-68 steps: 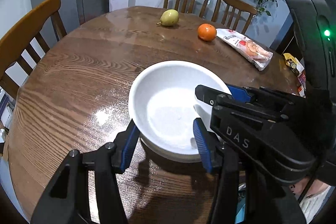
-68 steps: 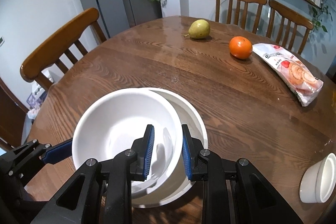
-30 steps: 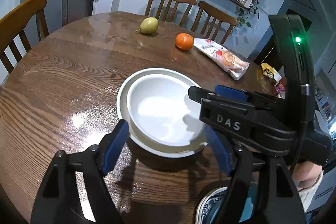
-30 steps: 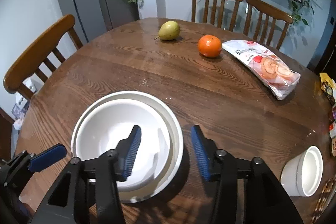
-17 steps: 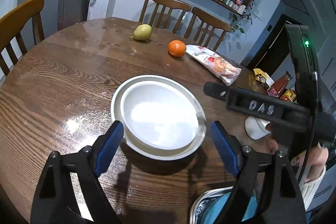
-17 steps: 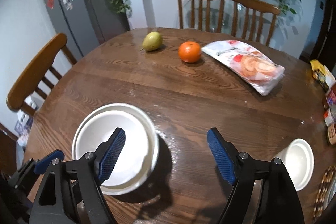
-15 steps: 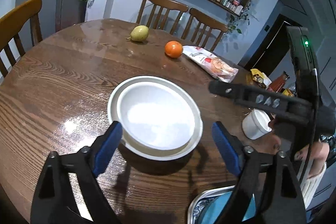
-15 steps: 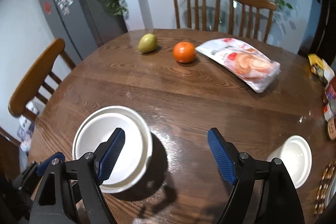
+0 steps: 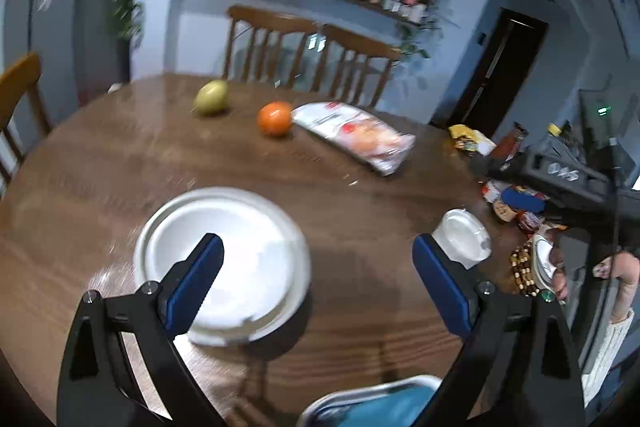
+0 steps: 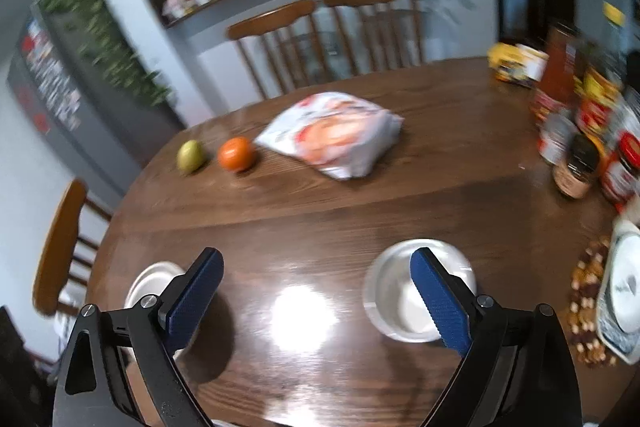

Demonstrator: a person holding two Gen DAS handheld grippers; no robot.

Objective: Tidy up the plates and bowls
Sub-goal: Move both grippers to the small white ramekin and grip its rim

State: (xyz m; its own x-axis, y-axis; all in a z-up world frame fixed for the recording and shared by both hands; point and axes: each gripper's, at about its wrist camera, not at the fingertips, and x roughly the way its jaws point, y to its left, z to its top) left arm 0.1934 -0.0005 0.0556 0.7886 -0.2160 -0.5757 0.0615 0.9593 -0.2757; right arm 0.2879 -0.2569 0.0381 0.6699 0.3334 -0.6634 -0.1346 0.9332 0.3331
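Two white bowls (image 9: pixel 224 259) sit nested on the round wooden table (image 9: pixel 360 307), low and left in the left wrist view. My left gripper (image 9: pixel 316 243) is open above the table, its left finger over the stack, nothing between its pads. A small white bowl (image 9: pixel 462 237) stands to the right, beside my right gripper (image 9: pixel 560 179). In the right wrist view my right gripper (image 10: pixel 316 259) hovers with jaws still opening and nothing between them. The small white bowl (image 10: pixel 392 291) lies partly behind its right finger. The nested bowls (image 10: pixel 152 283) peek out by its left finger.
A pear (image 9: pixel 211 97), an orange (image 9: pixel 274 118) and a snack bag (image 9: pixel 356 135) lie at the far side. Jars and bottles (image 10: pixel 580 147) crowd the right edge, near a plate (image 10: pixel 624 291) on a beaded mat. A blue-patterned plate (image 9: pixel 372 403) sits at the near edge. Chairs ring the table.
The right gripper set one white bowl inside the other, opened, and swung right toward the small bowl. The left gripper opened wide and drew back and up from the stack.
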